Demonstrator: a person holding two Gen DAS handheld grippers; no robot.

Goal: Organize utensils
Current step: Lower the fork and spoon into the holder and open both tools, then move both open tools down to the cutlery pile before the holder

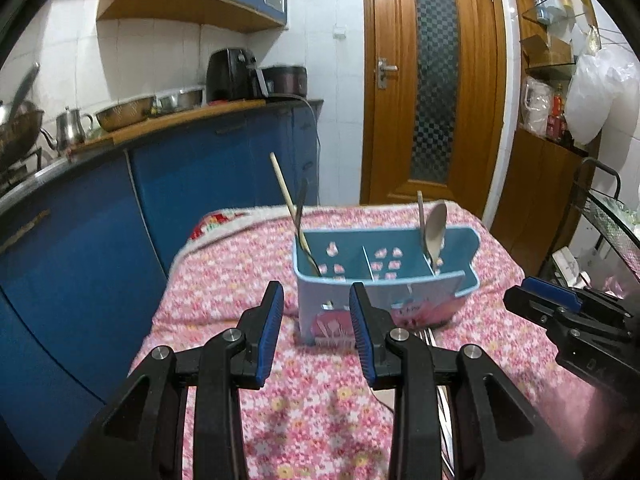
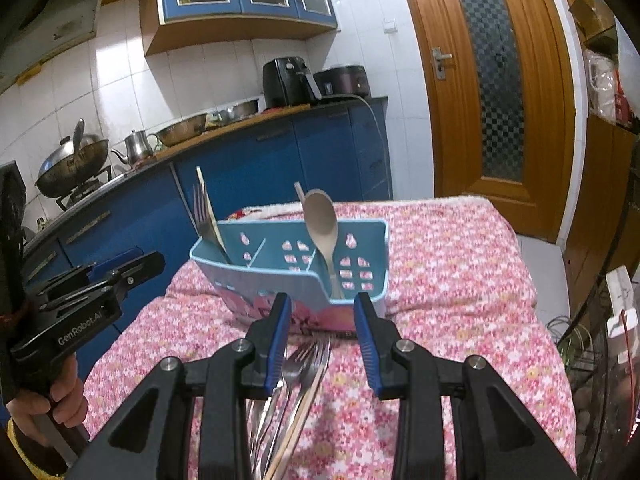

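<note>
Left wrist view: the left gripper [image 1: 316, 320] is hovering spread and empty before the blue caddy [image 1: 380, 280], which is standing mid-table on the floral cloth [image 1: 240, 264].

Right wrist view: the right gripper [image 2: 322, 330] is hanging spread (nothing pinched) over loose forks [image 2: 300, 376] lying by the near edge.

One caddy [image 2: 352, 268] is seen, divided into three compartments. In the left compartment one fork [image 2: 200, 208] and one wooden stick [image 1: 286, 196] are stood. In the right compartment one spoon [image 2: 322, 220] and one further handle [image 1: 420, 208] are stood. The middle compartment is seen to hold nothing. On the cloth [image 2: 440, 280] at least two forks [image 2: 304, 360] and a chopstick are laid; the exact number cannot be told. Two grippers [image 2: 322, 336] are counted.
</note>
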